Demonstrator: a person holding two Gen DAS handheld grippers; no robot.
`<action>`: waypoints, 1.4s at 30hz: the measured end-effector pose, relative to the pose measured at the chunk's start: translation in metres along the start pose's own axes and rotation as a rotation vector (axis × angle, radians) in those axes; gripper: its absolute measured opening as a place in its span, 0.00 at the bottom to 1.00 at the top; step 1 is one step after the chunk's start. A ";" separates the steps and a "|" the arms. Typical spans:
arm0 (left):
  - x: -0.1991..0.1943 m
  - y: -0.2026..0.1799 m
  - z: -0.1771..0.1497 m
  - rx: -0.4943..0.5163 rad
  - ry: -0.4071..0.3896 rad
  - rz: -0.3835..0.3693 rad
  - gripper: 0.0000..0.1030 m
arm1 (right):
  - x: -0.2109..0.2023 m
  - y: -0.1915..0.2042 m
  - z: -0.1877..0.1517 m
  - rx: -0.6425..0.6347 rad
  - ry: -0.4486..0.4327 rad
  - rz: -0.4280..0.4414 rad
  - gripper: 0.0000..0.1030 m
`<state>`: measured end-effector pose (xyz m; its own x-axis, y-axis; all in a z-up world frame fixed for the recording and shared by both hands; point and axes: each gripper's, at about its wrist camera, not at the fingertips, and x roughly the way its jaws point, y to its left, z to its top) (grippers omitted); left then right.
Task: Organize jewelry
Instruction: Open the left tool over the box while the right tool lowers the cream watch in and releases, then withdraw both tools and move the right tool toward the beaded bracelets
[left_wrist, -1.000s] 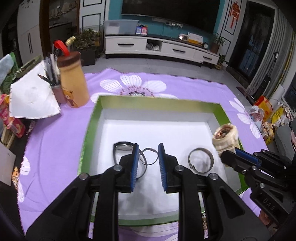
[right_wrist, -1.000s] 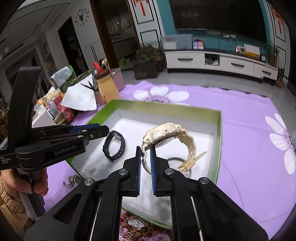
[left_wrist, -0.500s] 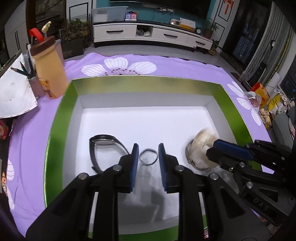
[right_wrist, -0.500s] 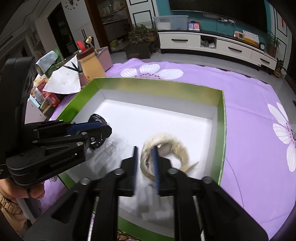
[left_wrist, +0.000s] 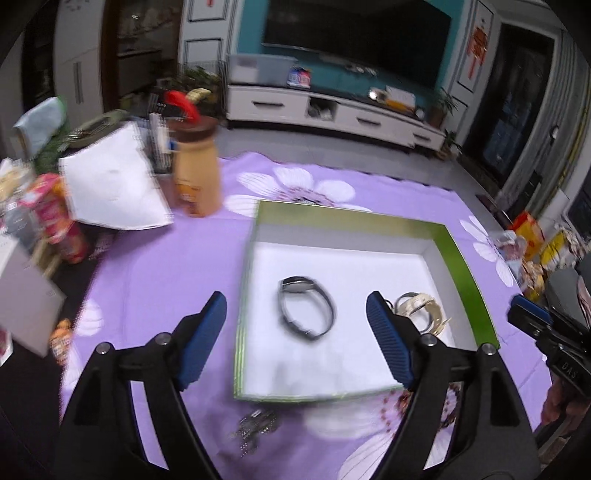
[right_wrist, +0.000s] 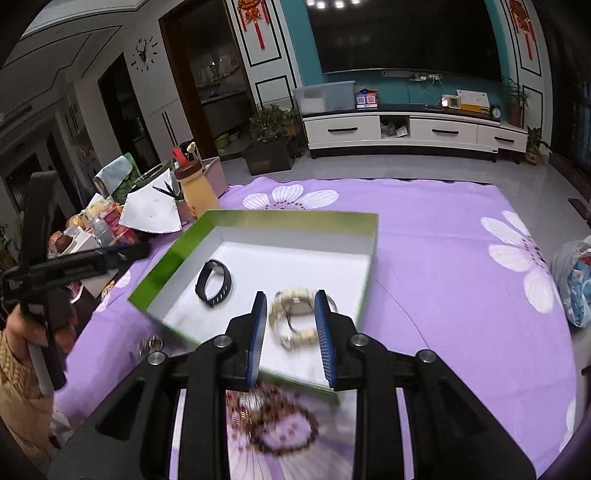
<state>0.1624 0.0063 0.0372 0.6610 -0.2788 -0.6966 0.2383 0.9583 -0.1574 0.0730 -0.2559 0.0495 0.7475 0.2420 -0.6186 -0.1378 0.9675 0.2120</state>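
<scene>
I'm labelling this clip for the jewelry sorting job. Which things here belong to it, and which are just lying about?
Belongs to the job:
green box
black band
cream watch
beaded bracelet
silver chain

Just lying about:
tan bottle
white paper
snack packets
plastic bag
</scene>
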 end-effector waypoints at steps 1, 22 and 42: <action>-0.011 0.005 -0.005 -0.008 -0.009 0.007 0.78 | -0.006 -0.001 -0.004 0.002 0.001 -0.003 0.26; -0.060 0.047 -0.123 -0.111 0.085 0.044 0.81 | -0.043 0.007 -0.082 0.083 0.107 0.018 0.26; -0.010 0.023 -0.132 -0.177 0.129 -0.122 0.43 | -0.008 -0.007 -0.108 0.118 0.179 -0.001 0.26</action>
<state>0.0673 0.0390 -0.0519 0.5362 -0.3935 -0.7468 0.1748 0.9173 -0.3578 -0.0023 -0.2565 -0.0287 0.6187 0.2605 -0.7412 -0.0522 0.9550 0.2920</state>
